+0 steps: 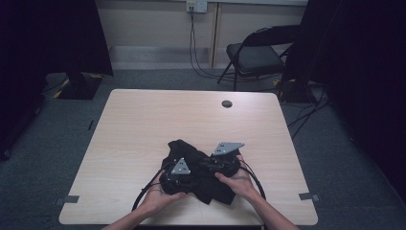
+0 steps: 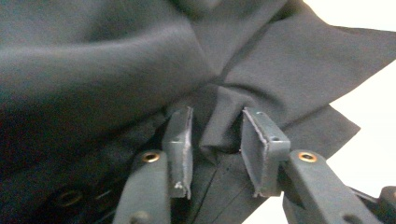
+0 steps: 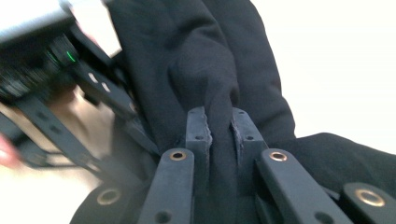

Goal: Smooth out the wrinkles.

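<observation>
A crumpled black garment [image 1: 191,158] lies on the near middle of the light wood table [image 1: 143,120]. Both hands hold grippers low over it. My left gripper [image 1: 187,175] rests on the garment's left side. Up close its jaws [image 2: 217,122] stand open, with a raised fold of the dark cloth [image 2: 140,56] between them. My right gripper [image 1: 211,165] is on the garment's right side. Its jaws [image 3: 218,119] are shut on a ridge of the black cloth [image 3: 205,60]. The left gripper's body [image 3: 51,70], with a green light, shows at the upper left of the right gripper view.
A round cable hole [image 1: 227,103] sits near the table's far edge. A black folding chair [image 1: 253,56] stands behind the table at the right, with cables on the floor around it. Dark curtains hang at both sides. Tape marks [image 1: 71,199] sit at the near corners.
</observation>
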A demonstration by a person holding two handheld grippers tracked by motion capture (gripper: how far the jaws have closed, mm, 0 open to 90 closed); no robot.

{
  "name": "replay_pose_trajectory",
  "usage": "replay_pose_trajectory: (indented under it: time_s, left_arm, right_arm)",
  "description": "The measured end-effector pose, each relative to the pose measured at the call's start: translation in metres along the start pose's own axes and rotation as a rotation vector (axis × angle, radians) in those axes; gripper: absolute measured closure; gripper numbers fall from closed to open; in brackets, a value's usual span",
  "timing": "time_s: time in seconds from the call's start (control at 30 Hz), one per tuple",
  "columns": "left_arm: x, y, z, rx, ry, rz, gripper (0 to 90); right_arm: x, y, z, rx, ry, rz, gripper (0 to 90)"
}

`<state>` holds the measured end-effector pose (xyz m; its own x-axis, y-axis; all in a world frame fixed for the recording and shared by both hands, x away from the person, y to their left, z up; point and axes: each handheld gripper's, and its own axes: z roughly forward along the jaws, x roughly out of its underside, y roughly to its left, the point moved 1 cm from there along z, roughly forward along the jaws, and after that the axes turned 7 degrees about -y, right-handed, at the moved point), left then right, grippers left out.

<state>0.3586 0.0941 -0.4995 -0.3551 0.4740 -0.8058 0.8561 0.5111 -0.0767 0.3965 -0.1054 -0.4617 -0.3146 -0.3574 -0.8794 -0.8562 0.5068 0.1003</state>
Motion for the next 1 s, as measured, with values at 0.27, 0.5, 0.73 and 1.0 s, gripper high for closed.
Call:
replay_pose_trajectory:
  time_s: [0.27, 0.5, 0.73, 1.0]
  left_arm:
    - [0.000, -0.006, 0.004, -0.061, -0.016, 0.005, 67.9]
    - [0.003, 0.000, -0.024, 0.002, 0.038, -0.078, 64.3]
    - [-0.030, 0.004, -0.061, 0.040, -0.157, -0.027, 61.9]
    - [-0.048, 0.067, -0.018, -0.080, -0.115, -0.063, 55.6]
  right_arm:
    - [-0.003, 0.030, -0.001, -0.058, -0.024, 0.002, 80.4]
    - [0.015, 0.024, 0.012, -0.019, 0.034, -0.001, 80.4]
    - [0.014, 0.018, 0.023, 0.005, 0.068, -0.218, 80.3]
    - [0.012, 0.003, 0.021, -0.027, 0.050, -0.170, 77.8]
